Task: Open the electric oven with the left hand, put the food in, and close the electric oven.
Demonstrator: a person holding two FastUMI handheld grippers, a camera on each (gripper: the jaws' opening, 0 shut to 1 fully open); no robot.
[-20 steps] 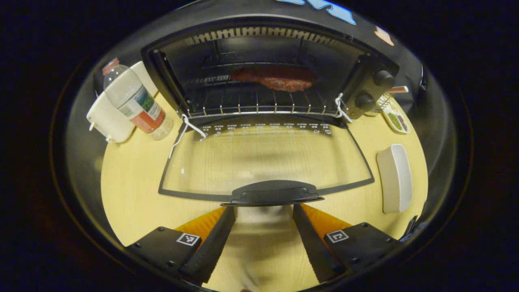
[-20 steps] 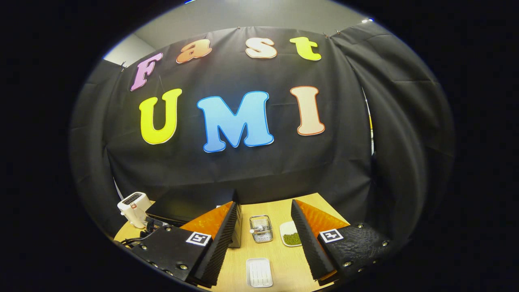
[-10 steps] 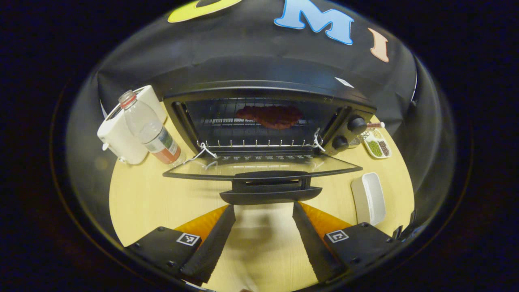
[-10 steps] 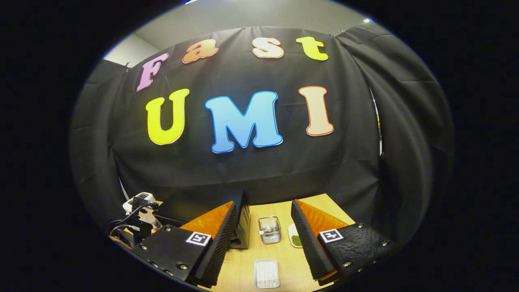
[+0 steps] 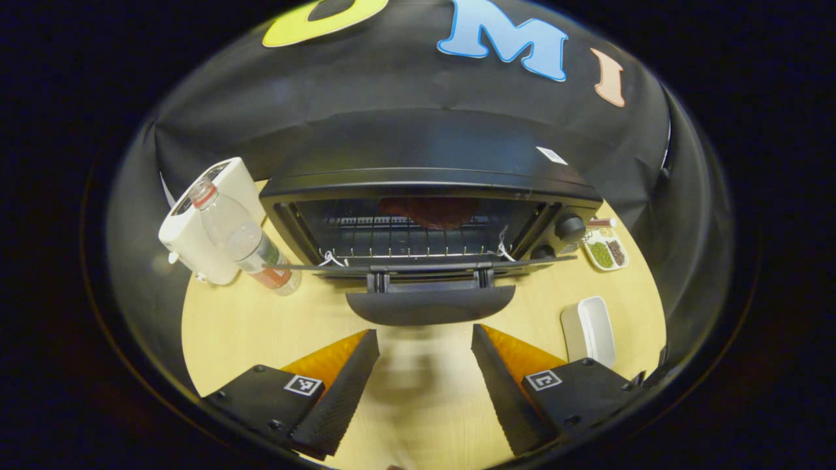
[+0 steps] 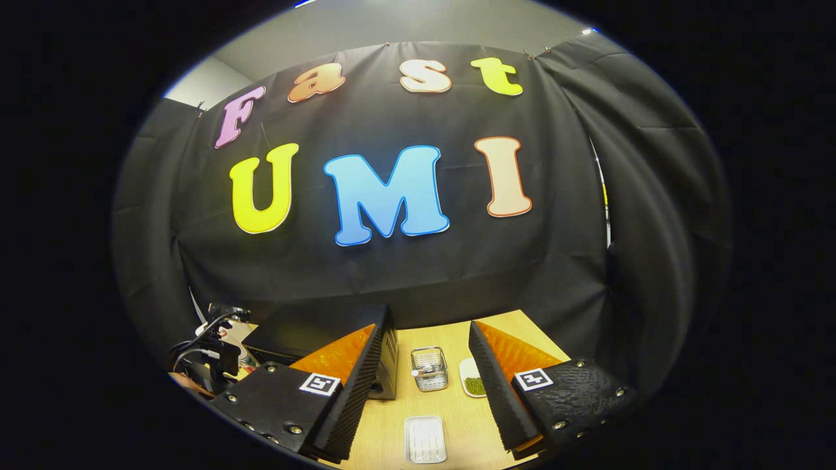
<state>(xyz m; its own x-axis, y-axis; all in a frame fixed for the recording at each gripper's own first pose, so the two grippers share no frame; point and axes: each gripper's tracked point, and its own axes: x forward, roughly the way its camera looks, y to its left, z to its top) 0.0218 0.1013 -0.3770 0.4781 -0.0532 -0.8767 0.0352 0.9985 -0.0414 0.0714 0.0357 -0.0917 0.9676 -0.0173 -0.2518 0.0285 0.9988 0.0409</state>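
Meat [image 5: 429,211] sits on the wire rack [image 5: 408,243] deep inside the electric oven [image 5: 428,196], so you can count the opening and the loading as done; closing is what remains. The glass door [image 5: 428,266] lies edge-on to the left gripper view, roughly level and not yet shut against the oven's frame. Your left gripper [image 5: 424,356] is spread wide and empty, just in front of and below the door handle [image 5: 430,304], not touching it as far as the view shows. Judged from that, you are placed to push the handle up and swing the door home.

Beside the oven, on the side away from its knobs [image 5: 570,226], stand a plastic bottle [image 5: 243,238] and a white toaster [image 5: 202,220]. On the knob side lie a small dish of beans [image 5: 605,246] and, nearer you, an empty white tray [image 5: 589,322].

Your right gripper [image 6: 424,385] is also open and holds nothing, pointed high at the booth wall above the oven's knob-side end [image 6: 388,365], near a wire basket [image 6: 428,368].
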